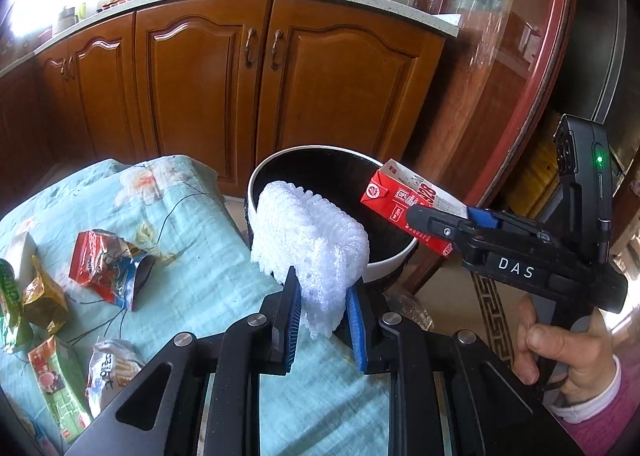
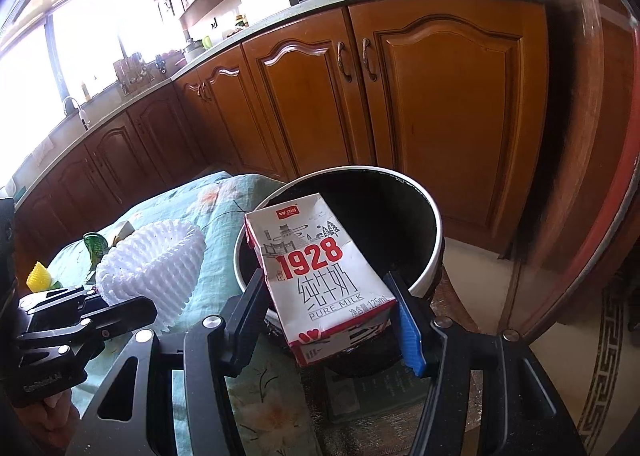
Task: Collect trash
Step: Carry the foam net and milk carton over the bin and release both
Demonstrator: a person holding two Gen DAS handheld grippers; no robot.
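Two claws work: my left claw grasps foam netting, my right claw clenches a milk carton over the bin ahead.

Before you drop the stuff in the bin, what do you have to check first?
1. Left gripper holds the white foam net: ok.
2. Right gripper holds the milk carton: ok.
3. Carton over the bin opening: ok.
4. Foam net fully over the opening: not ok, it hangs at the near rim.
5. Room inside the bin: cannot tell, the inside is dark.
6. More wrappers left on the cloth: ok, noted for later.
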